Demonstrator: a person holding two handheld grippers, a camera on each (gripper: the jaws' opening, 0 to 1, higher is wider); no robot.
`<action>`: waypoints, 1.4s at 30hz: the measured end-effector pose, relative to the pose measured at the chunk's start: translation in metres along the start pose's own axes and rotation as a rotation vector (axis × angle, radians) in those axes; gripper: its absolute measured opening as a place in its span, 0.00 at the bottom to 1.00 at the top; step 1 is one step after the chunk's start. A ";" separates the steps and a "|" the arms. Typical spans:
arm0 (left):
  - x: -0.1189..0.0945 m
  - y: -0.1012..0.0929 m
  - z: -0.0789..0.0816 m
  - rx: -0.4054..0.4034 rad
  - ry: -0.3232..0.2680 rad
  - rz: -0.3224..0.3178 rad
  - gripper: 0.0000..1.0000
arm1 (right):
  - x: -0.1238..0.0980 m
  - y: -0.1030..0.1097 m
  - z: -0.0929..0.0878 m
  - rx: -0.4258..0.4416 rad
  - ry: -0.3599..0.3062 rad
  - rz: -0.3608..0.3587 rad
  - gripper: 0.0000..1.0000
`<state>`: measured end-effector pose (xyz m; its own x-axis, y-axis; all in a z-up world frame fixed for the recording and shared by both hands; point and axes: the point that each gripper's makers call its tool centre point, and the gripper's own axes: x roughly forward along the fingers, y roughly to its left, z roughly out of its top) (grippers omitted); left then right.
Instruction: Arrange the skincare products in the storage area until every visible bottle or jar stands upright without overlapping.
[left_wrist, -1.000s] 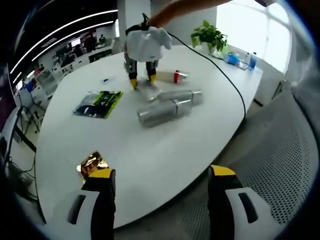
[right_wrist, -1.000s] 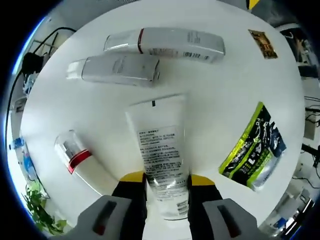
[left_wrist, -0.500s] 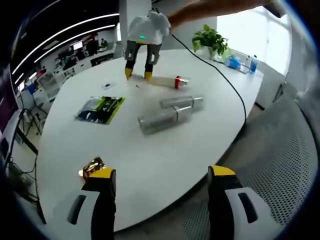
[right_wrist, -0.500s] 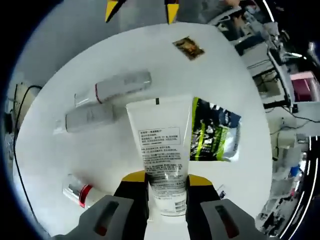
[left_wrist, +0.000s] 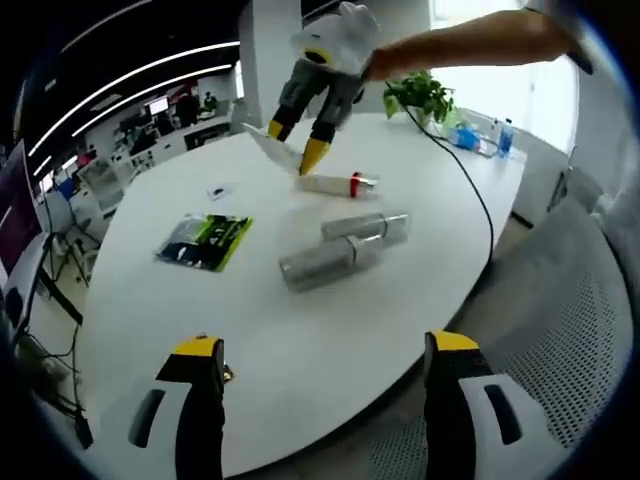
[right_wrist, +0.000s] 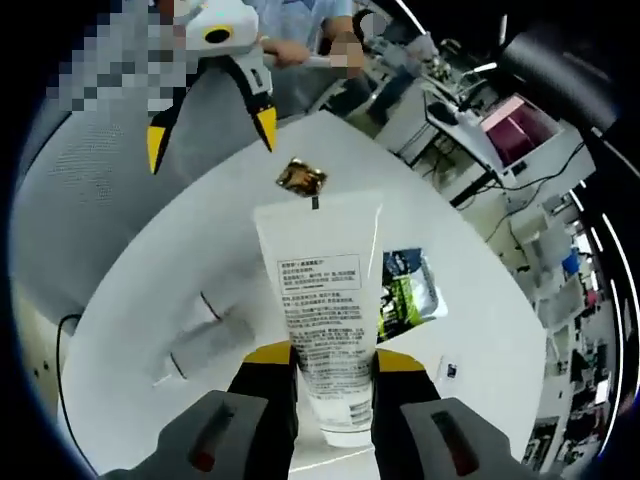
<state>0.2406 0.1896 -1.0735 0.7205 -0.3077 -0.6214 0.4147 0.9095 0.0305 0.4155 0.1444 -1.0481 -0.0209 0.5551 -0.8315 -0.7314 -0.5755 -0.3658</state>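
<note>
A: What is the right gripper (right_wrist: 325, 362) doing?

B: Its jaws are clamped on a flat white plastic tube with printed text (right_wrist: 322, 310), held in the air above the round white table (right_wrist: 180, 250).

A: And the left gripper (left_wrist: 320, 352)?

B: Jaws spread wide, nothing between them, over the table's near edge in the left gripper view.

A: The other products?

B: Two silvery cylindrical bottles (left_wrist: 345, 245) lie on their sides, touching, near the table's middle. A white tube with a red band (left_wrist: 335, 183) lies toward the far edge, and a green-and-black foil pouch (left_wrist: 203, 241) lies flat toward the left edge.
</note>
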 end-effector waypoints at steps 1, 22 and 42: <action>-0.001 0.001 0.003 0.003 -0.010 0.003 0.78 | -0.002 0.003 0.001 0.008 -0.005 -0.004 0.19; -0.011 -0.005 0.082 -0.251 -0.297 -0.144 0.66 | -0.037 0.050 0.067 0.439 -0.350 -0.075 0.21; -0.020 -0.038 0.092 -0.430 -0.372 -0.362 0.53 | -0.041 0.079 0.129 0.823 -0.673 0.061 0.22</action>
<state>0.2618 0.1356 -0.9898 0.7536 -0.6195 -0.2200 0.4631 0.7378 -0.4912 0.2707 0.1535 -0.9885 -0.2612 0.9017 -0.3445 -0.9468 -0.1699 0.2733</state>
